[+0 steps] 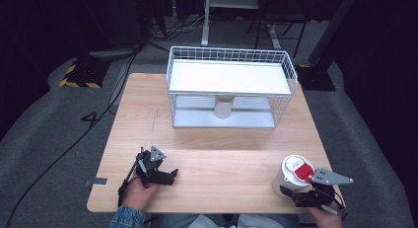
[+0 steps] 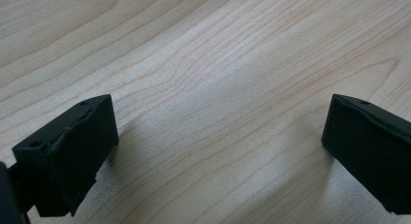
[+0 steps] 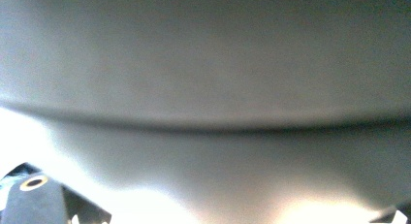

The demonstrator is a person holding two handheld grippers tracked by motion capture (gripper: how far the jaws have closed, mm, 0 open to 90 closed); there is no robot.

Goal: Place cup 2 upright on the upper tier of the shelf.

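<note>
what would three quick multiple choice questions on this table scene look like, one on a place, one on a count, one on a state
1. Where is the small cream cup?
A. on the lower level of the wire rack
B. on the rack's top shelf
C. on the floor

2. How many cups show in the high view?
A. one
B. two
C. four

3. How does the left gripper stand?
A. shut on a cup
B. open over bare table
C. shut on a spoon

Answers:
1 A, it stands under the white shelf.
2 B, the cream one and the white cup with the red label at the right gripper.
3 B, its gripper view shows the jaws wide apart above wood.
</note>
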